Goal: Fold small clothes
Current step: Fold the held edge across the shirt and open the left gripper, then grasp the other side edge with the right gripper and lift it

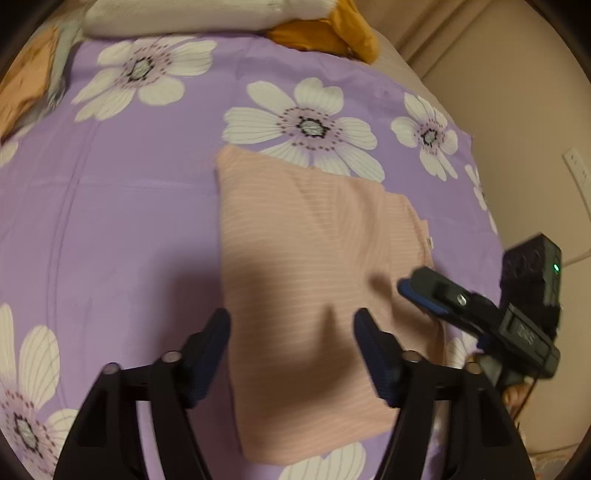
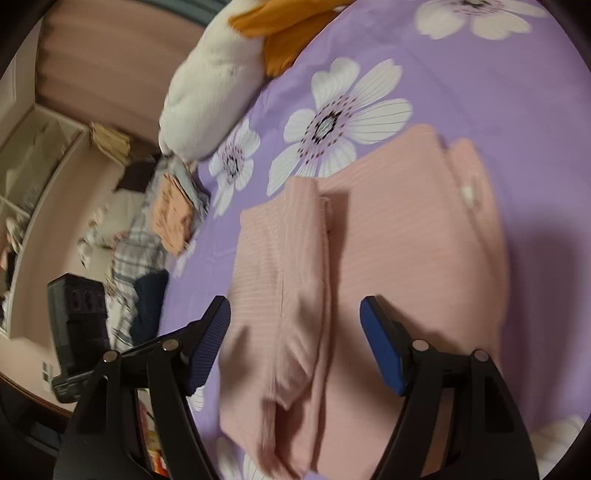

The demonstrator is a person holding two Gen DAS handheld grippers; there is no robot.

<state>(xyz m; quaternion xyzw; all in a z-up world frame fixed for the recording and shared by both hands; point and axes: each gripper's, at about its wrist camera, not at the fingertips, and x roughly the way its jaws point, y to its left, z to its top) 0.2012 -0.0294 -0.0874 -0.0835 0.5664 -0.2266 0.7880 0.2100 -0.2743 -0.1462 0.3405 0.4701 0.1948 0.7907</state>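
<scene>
A lilac flowered bedsheet carries a pale pink ribbed garment, folded flat at centre with a sleeve doubled over it. A white-and-orange plush toy lies at twelve o'clock. The left gripper and right gripper hover over the garment, jaws wide, gripping nothing.

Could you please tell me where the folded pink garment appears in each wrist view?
Left wrist: the pink garment fills the centre, running down between the fingers.
Right wrist: it lies centre-right, a fold ridge towards the left.
Shared landmark: the white plush toy with orange parts.
</scene>
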